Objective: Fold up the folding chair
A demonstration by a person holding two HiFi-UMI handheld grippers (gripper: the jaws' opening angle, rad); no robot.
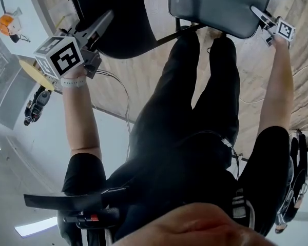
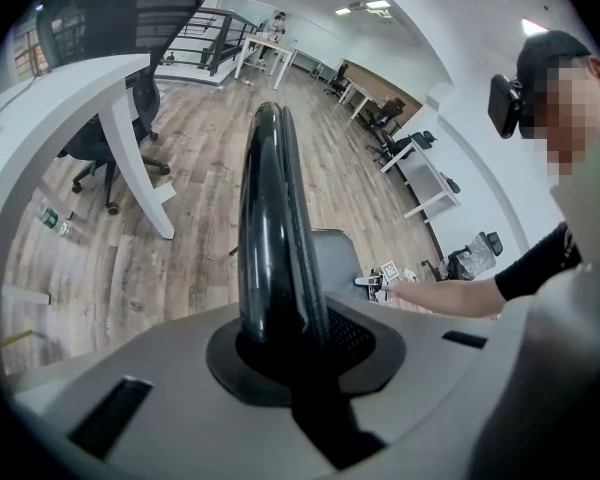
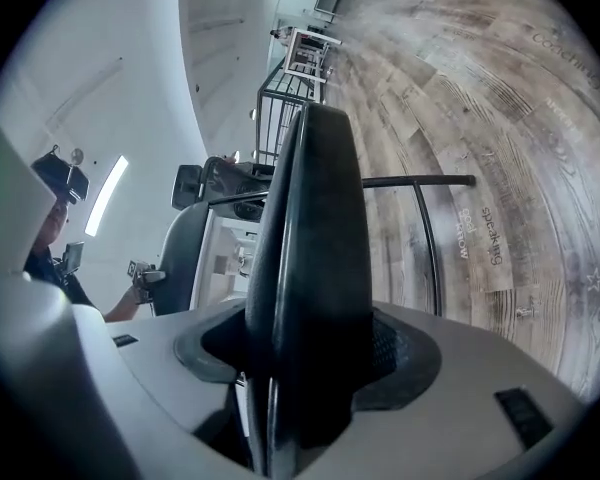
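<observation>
Black-rimmed folding chair, apparently still open, stands at the person's feet on wood flooring.

Step, as judged: both grips taken, fold not yet begun.

- **Left gripper:** jaws pinch the thin backrest rim. It points steeply down, forearm extended.
- **Right gripper:** jaws set wider, clamped on the thick seat edge. It sits near level, arm stretched forward.

Next move likely calls for swinging the seat toward the backrest with both grips firm.

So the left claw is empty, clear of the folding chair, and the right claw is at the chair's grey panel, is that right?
Not quite: the left claw is not empty. The left gripper view shows it clamped on the rounded black edge of the folding chair. The right claw is at the grey panel, as you said.
</observation>
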